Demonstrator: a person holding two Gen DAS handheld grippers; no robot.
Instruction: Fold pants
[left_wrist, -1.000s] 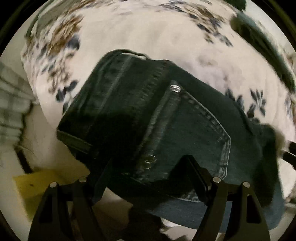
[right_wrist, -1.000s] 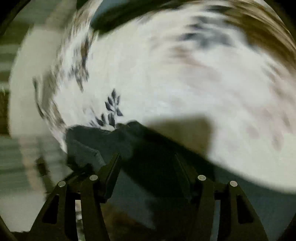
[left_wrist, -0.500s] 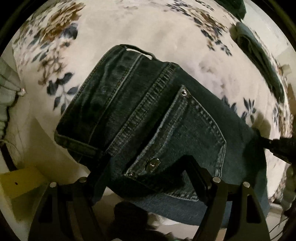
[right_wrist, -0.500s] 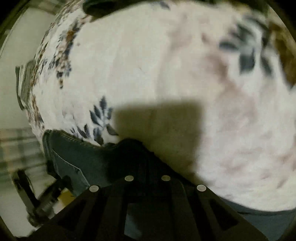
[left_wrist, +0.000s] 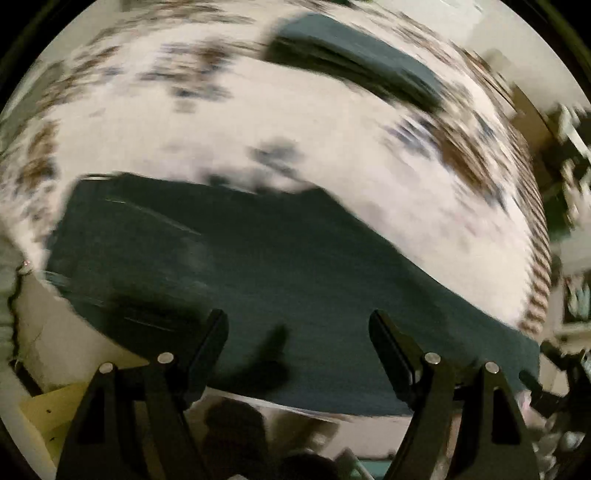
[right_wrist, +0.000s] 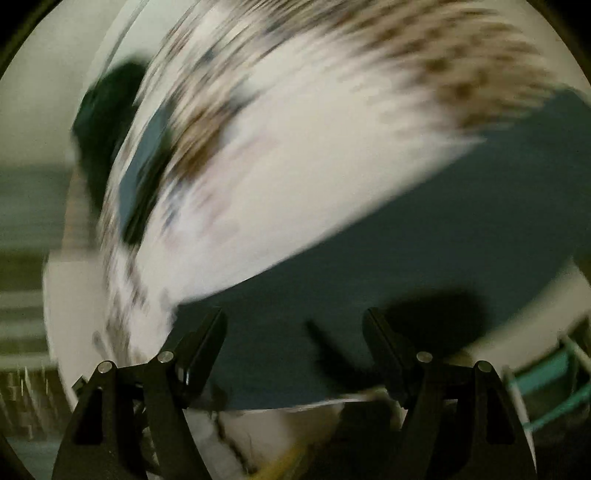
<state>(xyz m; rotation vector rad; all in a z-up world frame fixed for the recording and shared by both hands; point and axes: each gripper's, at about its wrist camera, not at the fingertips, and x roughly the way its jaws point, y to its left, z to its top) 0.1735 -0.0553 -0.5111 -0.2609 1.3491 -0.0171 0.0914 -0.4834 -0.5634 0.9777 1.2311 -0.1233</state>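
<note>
1. Hovering wide apart, the left gripper (left_wrist: 297, 332) has nothing between its fingers; dark denim shows through the gap, and whether the tips touch the cloth cannot be told through the blur.
2. Spread just as wide, the right gripper (right_wrist: 293, 330) also grips nothing and points across the same dark cloth.
3. Just past both sets of fingers, the jeans (left_wrist: 258, 266) lie as a flat dark slab along the near edge of the flowered bedspread (left_wrist: 295, 125), seemingly already folded at least once.
4. Judging from that, the step in hand is probably taking a fresh hold for another fold or smoothing this one. To do it well, each gripper should close on all layers at an outer edge, not just the top one, and both should move together so the fold lands square.
5. Both views are heavily smeared, so seams and pockets cannot be picked out.
6. Farther back on the bedspread lies another dark folded garment (left_wrist: 354, 62), well apart from the jeans.
</note>
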